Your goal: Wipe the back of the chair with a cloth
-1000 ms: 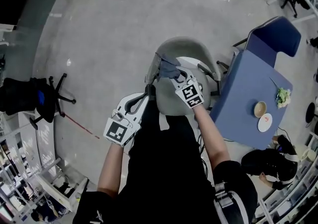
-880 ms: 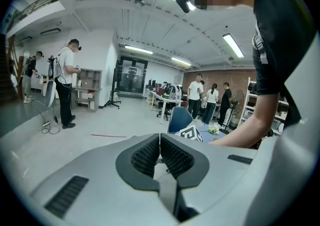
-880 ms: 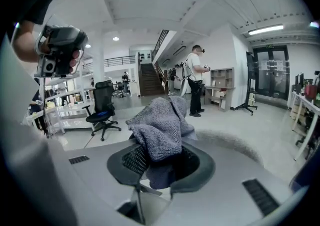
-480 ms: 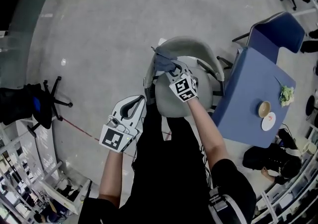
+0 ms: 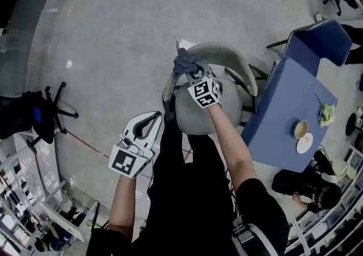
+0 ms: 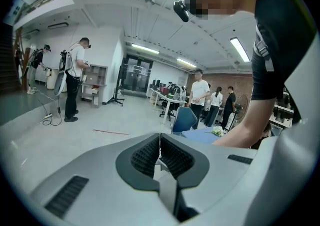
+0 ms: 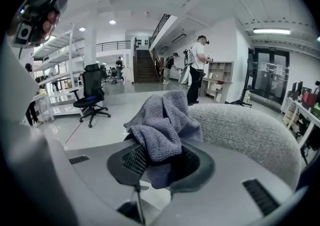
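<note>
The chair [image 5: 226, 54], pale grey with a nubbly woven back curving round its seat, is standing just beside a blue table [image 5: 278, 114]. The left gripper [image 5: 150, 121] is hanging beside the seat's left edge, its jaws pressed together on nothing. The right gripper [image 5: 194, 73] is pinching the cloth [image 5: 184, 63], a crumpled blue-grey terry rag, which is resting at the left end of the back's top edge.
</note>
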`<state>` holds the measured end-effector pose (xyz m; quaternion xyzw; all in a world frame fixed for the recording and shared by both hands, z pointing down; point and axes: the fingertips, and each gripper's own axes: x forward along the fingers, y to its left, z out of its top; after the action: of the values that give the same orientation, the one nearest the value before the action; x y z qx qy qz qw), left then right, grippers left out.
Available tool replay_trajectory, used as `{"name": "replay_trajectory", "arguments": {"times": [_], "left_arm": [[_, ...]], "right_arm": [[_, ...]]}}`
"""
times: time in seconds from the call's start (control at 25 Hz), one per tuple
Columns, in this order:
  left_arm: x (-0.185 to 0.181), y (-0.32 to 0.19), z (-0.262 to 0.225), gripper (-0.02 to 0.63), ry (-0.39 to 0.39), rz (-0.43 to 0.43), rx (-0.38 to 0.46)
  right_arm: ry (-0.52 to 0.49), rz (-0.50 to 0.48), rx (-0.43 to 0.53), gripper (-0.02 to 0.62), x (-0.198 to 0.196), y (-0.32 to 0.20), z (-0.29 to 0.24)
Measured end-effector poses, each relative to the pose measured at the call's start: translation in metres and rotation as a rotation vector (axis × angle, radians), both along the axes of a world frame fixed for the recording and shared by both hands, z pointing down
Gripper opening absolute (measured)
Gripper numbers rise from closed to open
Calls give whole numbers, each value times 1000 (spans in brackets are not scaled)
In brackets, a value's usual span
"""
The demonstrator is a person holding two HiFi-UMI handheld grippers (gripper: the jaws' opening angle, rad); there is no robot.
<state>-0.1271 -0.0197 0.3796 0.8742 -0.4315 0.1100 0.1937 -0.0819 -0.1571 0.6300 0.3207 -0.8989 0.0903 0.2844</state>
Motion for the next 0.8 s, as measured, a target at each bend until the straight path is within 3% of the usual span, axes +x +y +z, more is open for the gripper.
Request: {"name": "replay_trajectory", "arguments": {"times": [0.4,0.8], "left_arm": [[-6,-4,7,26,16,-7,-9],[2,-9,12,26,30,1,4]], "right_arm": [[12,39,-12,126,-1,-5,5],[83,7,27,126,8,-9,6]]}}
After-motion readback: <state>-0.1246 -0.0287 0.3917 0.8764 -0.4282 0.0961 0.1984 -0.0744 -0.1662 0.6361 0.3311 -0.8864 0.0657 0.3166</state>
